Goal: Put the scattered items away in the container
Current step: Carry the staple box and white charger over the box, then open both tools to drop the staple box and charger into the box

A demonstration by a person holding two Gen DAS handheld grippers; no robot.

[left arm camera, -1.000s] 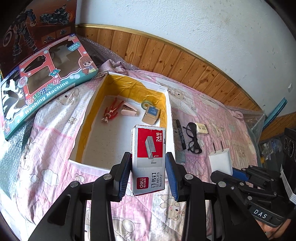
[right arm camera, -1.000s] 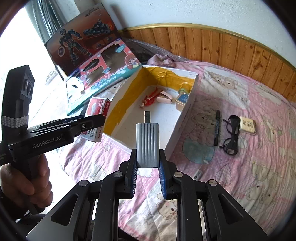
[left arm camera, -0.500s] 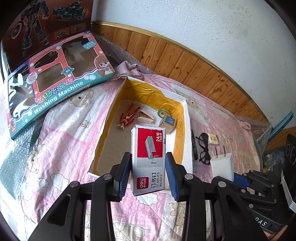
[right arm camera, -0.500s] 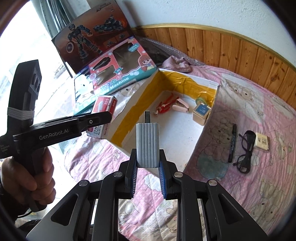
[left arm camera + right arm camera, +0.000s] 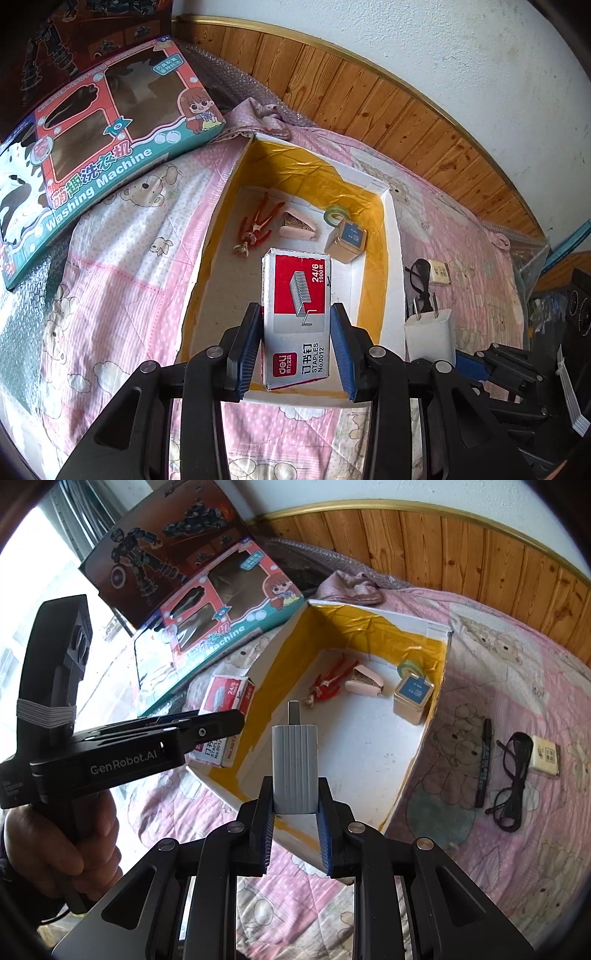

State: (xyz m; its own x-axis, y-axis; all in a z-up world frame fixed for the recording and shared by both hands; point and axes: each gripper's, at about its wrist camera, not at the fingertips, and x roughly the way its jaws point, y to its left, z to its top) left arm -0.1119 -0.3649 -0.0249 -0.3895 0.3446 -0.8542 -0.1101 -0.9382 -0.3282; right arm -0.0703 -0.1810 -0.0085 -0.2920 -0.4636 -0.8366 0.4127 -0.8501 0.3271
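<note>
Setting: pink bear-print quilt [image 5: 498, 867] against wood panelling; toy boxes at the far side.
Left gripper [image 5: 295, 350]: clamped on the staples box [image 5: 297, 317], now carried from short of the near wall to over the yellow-lined container [image 5: 391, 236].
Right gripper [image 5: 295, 834]: closed on the grey charger [image 5: 294, 768], brought above the near corner.
Meaning: both loads judged ready for release inside.
Left outside: marker [image 5: 484, 760], glasses [image 5: 511, 779], small cream box [image 5: 546, 756].
</note>
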